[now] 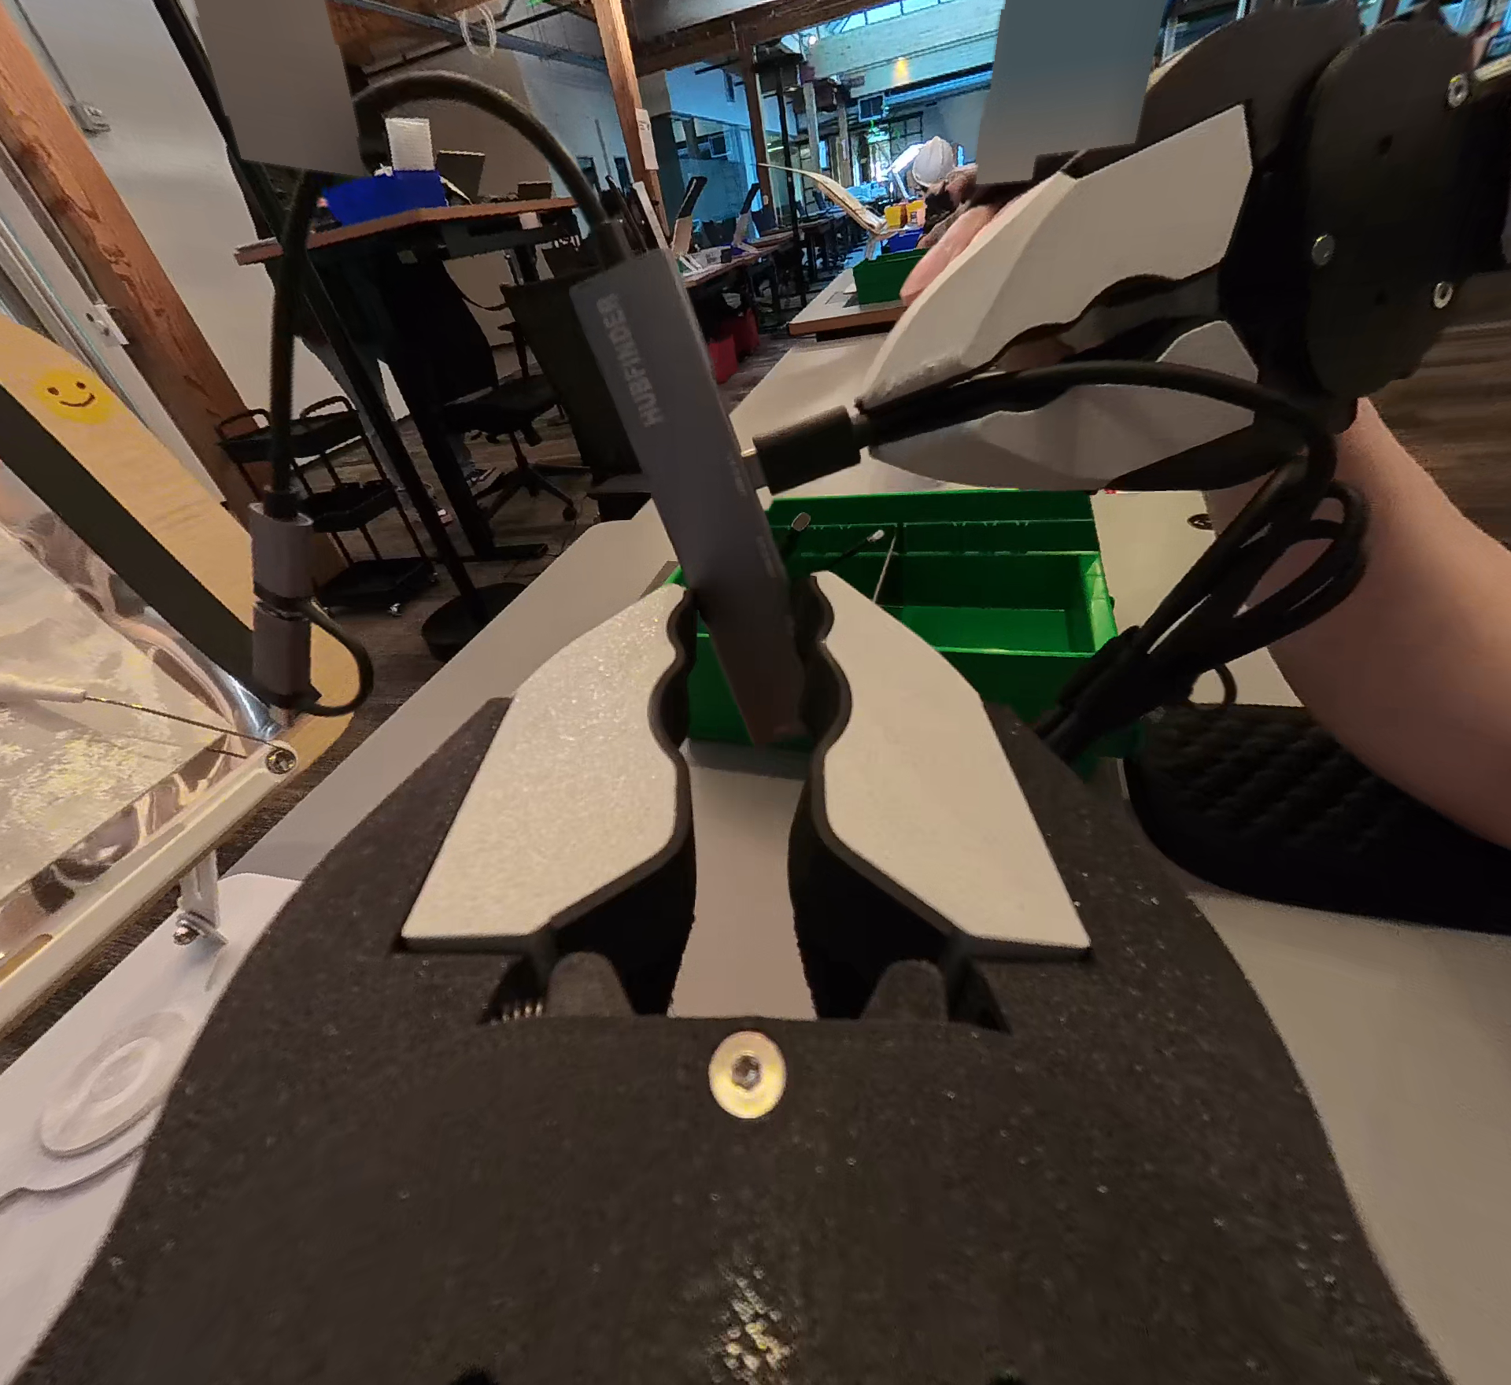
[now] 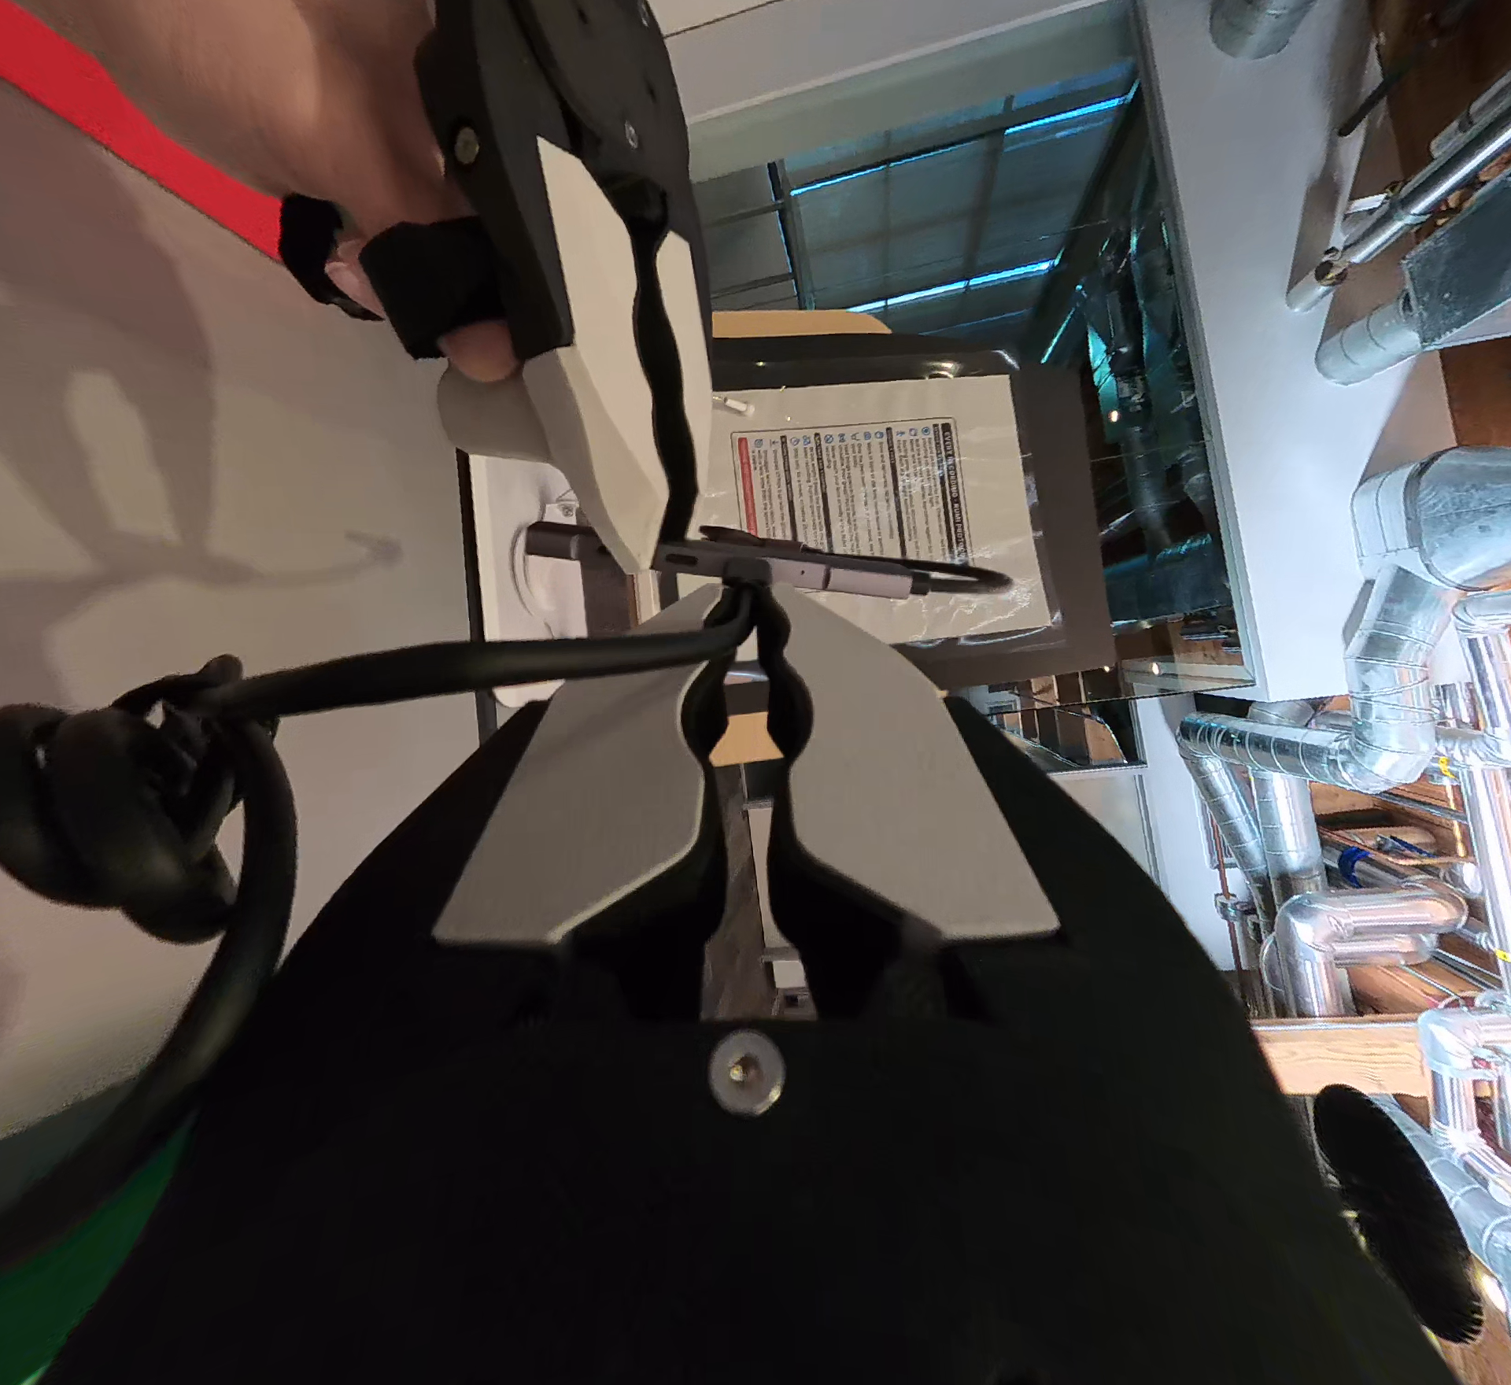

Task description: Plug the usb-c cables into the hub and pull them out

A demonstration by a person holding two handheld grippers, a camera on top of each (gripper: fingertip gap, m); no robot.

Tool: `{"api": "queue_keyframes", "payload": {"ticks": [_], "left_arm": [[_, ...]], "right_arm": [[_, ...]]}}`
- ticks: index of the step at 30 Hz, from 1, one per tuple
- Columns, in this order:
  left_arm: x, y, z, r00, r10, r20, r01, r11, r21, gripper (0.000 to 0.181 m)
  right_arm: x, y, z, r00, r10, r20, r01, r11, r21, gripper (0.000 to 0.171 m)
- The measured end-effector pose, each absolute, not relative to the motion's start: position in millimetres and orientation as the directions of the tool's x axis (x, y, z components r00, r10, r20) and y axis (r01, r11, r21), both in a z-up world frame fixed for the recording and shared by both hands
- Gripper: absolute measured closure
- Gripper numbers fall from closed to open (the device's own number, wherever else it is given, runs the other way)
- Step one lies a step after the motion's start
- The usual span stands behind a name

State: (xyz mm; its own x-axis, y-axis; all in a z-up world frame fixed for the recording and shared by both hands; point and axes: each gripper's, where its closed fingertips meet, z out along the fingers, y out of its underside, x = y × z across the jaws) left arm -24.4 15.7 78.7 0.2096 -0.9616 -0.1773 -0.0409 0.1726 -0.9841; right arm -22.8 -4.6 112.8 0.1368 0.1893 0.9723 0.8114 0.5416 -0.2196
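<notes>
Right now the left gripper (image 1: 748,659) is clamped on the lower end of the hub (image 1: 695,463), a slim grey bar tilted up and leaning left above the green bin (image 1: 981,610). The hub's own lead (image 1: 458,99) arcs off its top and drops to a grey adapter (image 1: 278,602) hanging at left.

The right gripper (image 1: 867,418) comes in from the right with its fingers pinched on a black usb-c cable (image 1: 1063,385) just behind the plug (image 1: 805,446). The plug tip meets the hub's side edge (fully seated or only touching, cannot tell). The rest of that cable hangs in a tied bundle (image 1: 1210,610) below the person's wrist (image 1: 1390,659).

In the right wrist view, the right gripper (image 2: 748,602) is closed on the cable (image 2: 490,663) right at the hub (image 2: 719,557), with the left gripper (image 2: 654,536) holding the hub from above. Both sit over a white table (image 1: 1349,1019).
</notes>
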Motion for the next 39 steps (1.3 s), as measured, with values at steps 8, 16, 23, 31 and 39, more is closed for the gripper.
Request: {"api": "queue_keyframes", "payload": {"ticks": [8,16,23,31,39], "left_arm": [[-26,13,79,0.226,-0.943,-0.245,-0.103,0.227,-0.968,0.158],[-22,3,73,0.192,-0.923,-0.332,-0.186,0.298,-0.936,0.158],[-24,4,75,0.213,-0.914,-0.347,-0.207,0.305,-0.93,0.158],[-23,-1,70,0.198,-0.892,-0.407,-0.266,0.351,-0.898,0.158],[-22,-4,71,0.19,-0.887,-0.42,-0.277,0.362,-0.89,0.158]], "right_arm": [[-27,-8,114,0.156,0.209,0.965,0.781,0.572,-0.251,0.165],[-19,-15,108,0.16,0.308,0.938,0.744,0.587,-0.319,0.165],[-20,-13,110,0.179,0.309,0.934,0.738,0.586,-0.335,0.165],[-17,-17,105,0.174,0.37,0.913,0.716,0.589,-0.375,0.164],[-21,-21,107,0.179,0.374,0.91,0.688,0.613,-0.388,0.165]]}}
